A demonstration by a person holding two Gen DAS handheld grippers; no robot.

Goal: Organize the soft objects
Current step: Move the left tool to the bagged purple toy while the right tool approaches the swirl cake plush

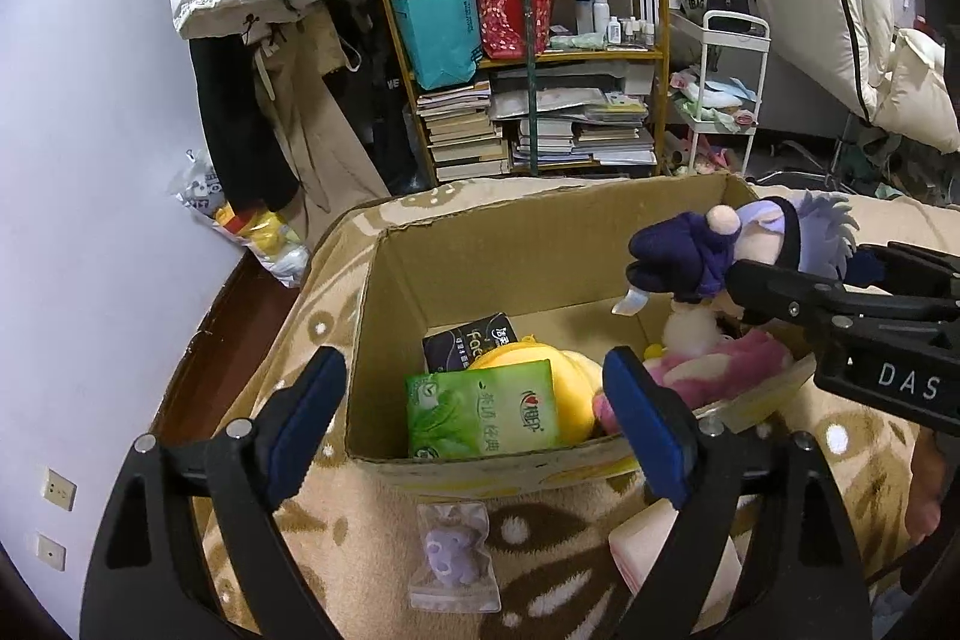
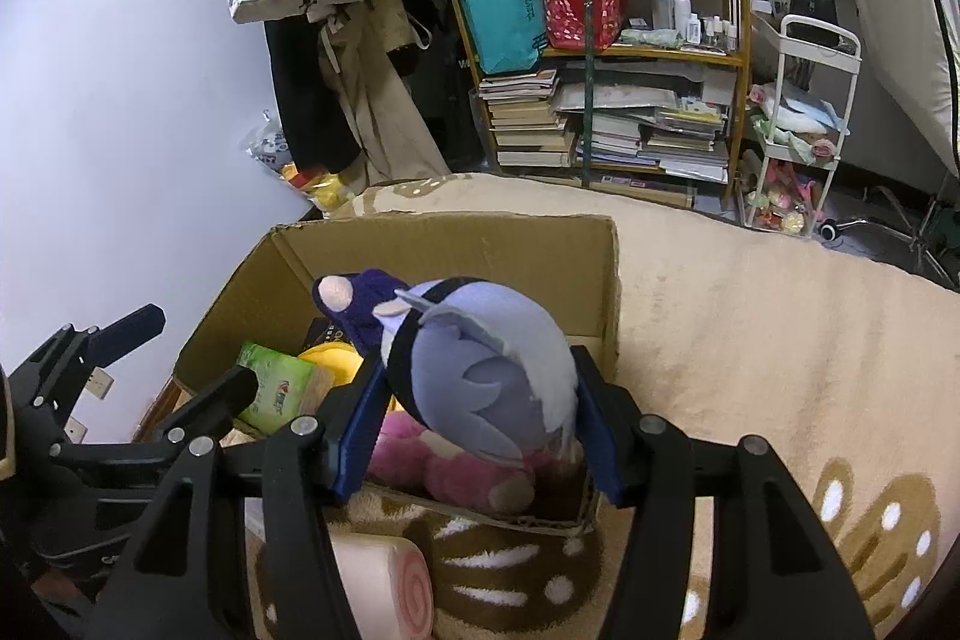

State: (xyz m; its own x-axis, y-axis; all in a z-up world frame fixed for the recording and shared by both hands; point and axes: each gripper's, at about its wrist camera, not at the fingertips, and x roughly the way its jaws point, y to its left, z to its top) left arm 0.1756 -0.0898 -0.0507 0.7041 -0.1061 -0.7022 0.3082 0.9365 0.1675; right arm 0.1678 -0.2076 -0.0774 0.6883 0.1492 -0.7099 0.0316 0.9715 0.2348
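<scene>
box (image 1: pixel 516 244) part-filled: tissue pack (image 1: pixel 486 415), yellow plush (image 1: pixel 570 370), pink plush (image 1: pixel 720 370) inside. right gripper (image 2: pixel 474 424) clamps grey-haired doll (image 2: pixel 480 376) over box's right edge; left gripper (image 1: pixel 474 412) wide, empty. bagged purple toy (image 1: pixel 453 556), pink roll (image 2: pixel 384 586) left on blanket (image 2: pixel 750 328).

Even indoor light, sharp center, heavy fisheye warp w/ dark corners.

A bed covered by a beige fleece blanket (image 2: pixel 750 340) with brown and white patterns carries everything. A cardboard box (image 1: pixel 510 256), open at the top, stands directly on the blanket. In front of the box's near wall a small clear packet with a purple toy (image 1: pixel 454 559) lies flat on the blanket, and beside it lies a pink roll-shaped cushion (image 2: pixel 384 586).
</scene>
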